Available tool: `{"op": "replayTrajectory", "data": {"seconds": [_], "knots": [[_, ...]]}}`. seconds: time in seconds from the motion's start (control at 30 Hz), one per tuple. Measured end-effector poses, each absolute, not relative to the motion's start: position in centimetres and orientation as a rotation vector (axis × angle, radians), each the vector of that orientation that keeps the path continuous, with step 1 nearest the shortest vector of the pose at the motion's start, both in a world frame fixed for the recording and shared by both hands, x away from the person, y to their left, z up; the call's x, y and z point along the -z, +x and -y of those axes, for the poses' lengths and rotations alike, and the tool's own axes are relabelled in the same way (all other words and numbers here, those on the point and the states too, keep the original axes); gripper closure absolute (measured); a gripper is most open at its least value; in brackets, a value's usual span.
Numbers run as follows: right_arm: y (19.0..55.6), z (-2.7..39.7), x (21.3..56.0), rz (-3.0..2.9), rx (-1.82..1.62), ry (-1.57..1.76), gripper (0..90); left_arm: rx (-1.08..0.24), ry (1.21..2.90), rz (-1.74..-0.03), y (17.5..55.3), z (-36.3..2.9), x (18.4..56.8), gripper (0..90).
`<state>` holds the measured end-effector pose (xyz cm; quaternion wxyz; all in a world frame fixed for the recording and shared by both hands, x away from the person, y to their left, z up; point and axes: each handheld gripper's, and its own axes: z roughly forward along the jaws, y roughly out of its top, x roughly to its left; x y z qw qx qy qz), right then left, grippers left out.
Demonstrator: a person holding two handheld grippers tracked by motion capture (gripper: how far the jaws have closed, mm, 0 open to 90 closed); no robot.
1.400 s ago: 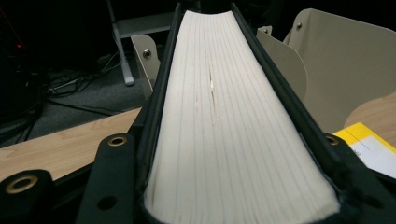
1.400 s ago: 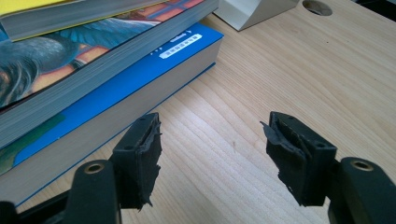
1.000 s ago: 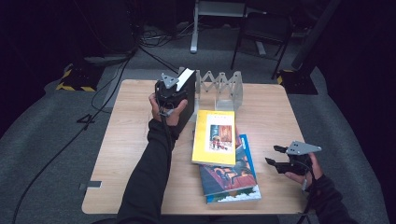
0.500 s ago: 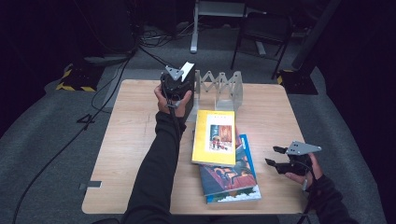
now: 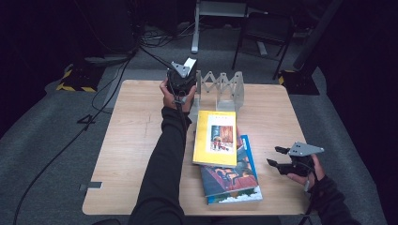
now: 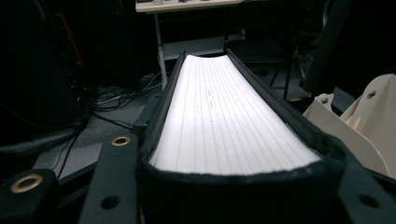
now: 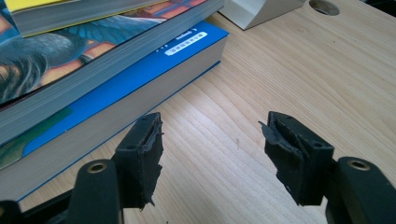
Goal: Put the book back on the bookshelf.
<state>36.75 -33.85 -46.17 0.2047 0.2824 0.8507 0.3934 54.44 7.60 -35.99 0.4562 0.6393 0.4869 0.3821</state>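
At the table's (image 5: 131, 140) far left edge, the left gripper (image 5: 180, 79) clamps a black book (image 6: 224, 126); its white page edge runs between the jaws, with the covers pressed against them. The book sits upright just left of the metal rack (image 5: 225, 89). In the middle lies a stack of three books (image 5: 225, 159), yellow on top. At the right, the right gripper (image 7: 210, 154) hovers low over bare wood beside the stack, jaws apart and holding nothing.
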Motion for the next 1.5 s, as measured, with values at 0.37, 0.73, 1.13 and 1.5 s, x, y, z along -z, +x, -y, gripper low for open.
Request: {"op": "replayTrajectory", "data": {"seconds": [0.37,0.73,1.13,1.5], "knots": [[36.6,34.1,45.7,-2.333,-1.084,0.780,37.7,-0.928,1.591,-1.189,54.3,-8.1,36.7,50.4],[36.5,33.9,45.8,-2.345,-1.079,0.777,37.4,-0.936,1.625,-1.196,53.4,-8.6,36.9,47.6],[36.5,33.7,45.8,-2.355,-1.072,0.775,37.0,-0.932,1.657,-1.194,53.0,-8.6,37.2,46.5],[36.5,33.7,45.8,-2.363,-1.068,0.773,36.6,-0.945,1.713,-1.146,52.4,-9.1,36.8,39.8]]}}
